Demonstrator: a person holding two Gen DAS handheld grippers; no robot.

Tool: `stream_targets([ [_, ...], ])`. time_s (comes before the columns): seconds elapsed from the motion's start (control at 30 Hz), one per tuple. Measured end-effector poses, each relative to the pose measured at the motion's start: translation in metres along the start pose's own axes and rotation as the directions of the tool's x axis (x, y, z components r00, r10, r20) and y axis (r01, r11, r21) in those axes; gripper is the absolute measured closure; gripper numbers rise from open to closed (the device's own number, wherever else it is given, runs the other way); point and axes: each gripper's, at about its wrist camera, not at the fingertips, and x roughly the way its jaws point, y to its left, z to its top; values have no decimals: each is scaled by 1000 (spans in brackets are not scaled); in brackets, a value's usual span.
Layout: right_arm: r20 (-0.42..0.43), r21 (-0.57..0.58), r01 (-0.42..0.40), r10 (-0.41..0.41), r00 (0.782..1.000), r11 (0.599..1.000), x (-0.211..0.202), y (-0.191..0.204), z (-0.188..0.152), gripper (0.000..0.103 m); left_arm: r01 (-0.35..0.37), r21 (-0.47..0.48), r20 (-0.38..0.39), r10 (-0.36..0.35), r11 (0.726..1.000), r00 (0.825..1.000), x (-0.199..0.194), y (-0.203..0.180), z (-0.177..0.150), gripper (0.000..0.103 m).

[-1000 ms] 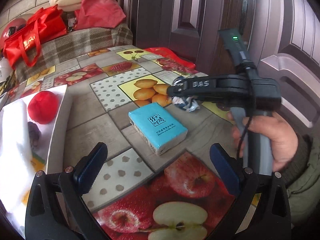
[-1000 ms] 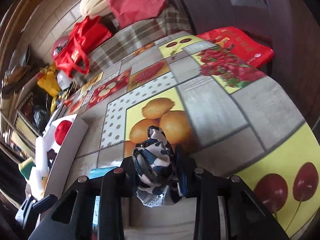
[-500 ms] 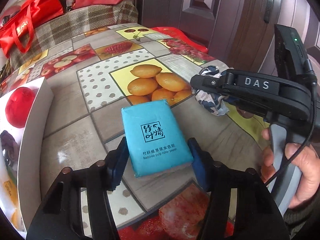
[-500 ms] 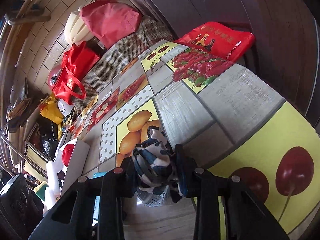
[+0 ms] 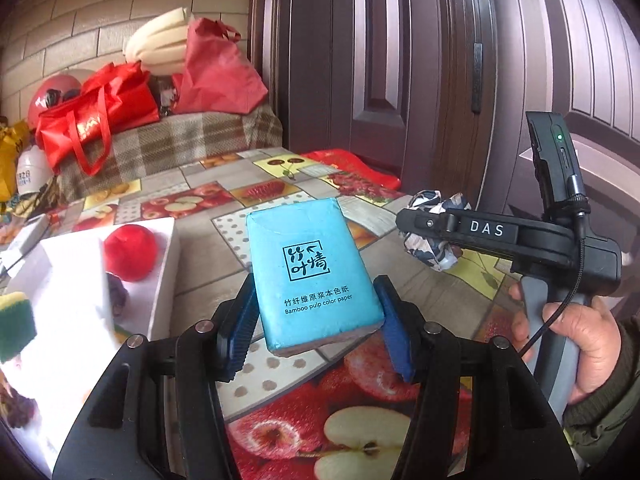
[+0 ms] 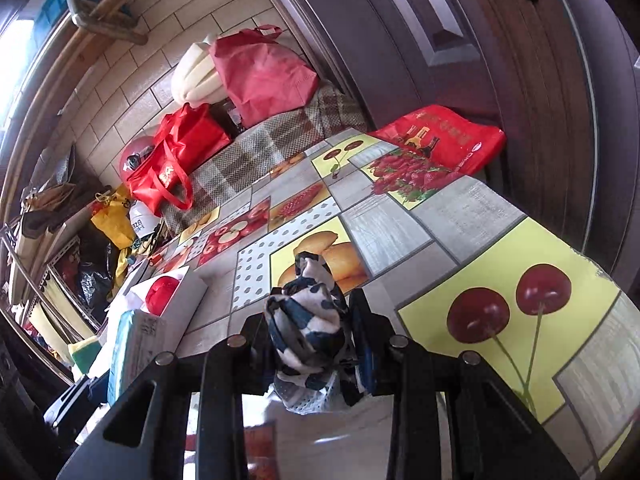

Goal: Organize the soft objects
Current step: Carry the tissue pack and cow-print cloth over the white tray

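The left tongs (image 5: 316,320) just clamped and lifted the blue tissue pack (image 5: 310,270), maybe for the white box (image 5: 164,280); the right tongs (image 6: 316,340) stay clamped on the cloth ball (image 6: 308,320).

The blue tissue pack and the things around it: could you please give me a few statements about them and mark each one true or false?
1. The left claw grips the blue tissue pack between its pads. True.
2. The right claw is empty. False: it is shut on a bundled patterned cloth.
3. A red ball lies in the white box. True.
4. The tissue pack lies flat on the fruit-print tablecloth. False: it is held tilted up, clear of the cloth.
5. A green and yellow sponge shows at the left edge of the left wrist view. True.
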Motion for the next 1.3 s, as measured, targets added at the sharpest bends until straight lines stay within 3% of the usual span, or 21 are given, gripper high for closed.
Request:
stream_targets([
  [0.2,33,-117,-16,20,999,993,-14,34,-16,71,-54,25,71,52,998,996,-43,19,-16,47],
  [0.37,4,-171,-72,74,997,983,-16,60,-32,70,-93,-3,78,93,996,993,-65,41,-27,46],
  [0.6,23,-287,-57,67,997,956,-20,85,-43,69,-186,-56,94,191,981,977,-88,78,-40,46],
  [0.83,2,-314,-78,83,997,946,-15,97,-49,69,-267,-123,88,278,956,957,-104,120,-51,46],
  [1.1,-18,-370,-98,98,995,924,-10,118,-58,68,-368,-165,73,383,915,921,-114,169,-59,46],
  [1.3,-42,-409,-127,120,992,904,-1,136,-63,68,-372,-209,39,388,905,921,-113,189,-62,46],
])
